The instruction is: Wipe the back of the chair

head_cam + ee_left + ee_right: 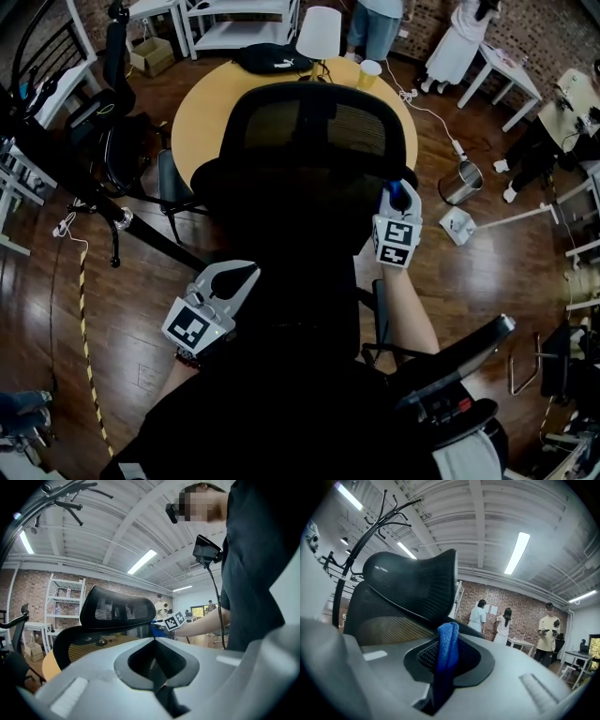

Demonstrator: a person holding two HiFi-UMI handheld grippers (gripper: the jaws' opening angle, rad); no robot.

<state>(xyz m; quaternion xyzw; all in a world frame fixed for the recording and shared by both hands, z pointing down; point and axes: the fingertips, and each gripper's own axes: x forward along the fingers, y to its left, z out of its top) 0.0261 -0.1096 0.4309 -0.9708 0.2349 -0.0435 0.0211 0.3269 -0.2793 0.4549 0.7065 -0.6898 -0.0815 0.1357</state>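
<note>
I stand behind a black mesh office chair (pixel 309 141), its back facing me and a round wooden table (pixel 202 122) beyond it. My right forearm (pixel 408 305) reaches forward, bare and nearly straight. It holds the right gripper (pixel 397 202) at the right edge of the chair back, about where the headrest meets the wider panel below. Its jaws are clamped on a folded blue cloth (pixel 447 651), which stands up between them, with the dark mesh close behind it. I cannot tell whether the cloth touches the mesh.

My left arm is drawn back, with the left gripper (pixel 242 274) held lower and nearer to my body, beside the lower left edge of the chair back. It points up toward the chair. Its jaws are together with nothing between them.
</note>
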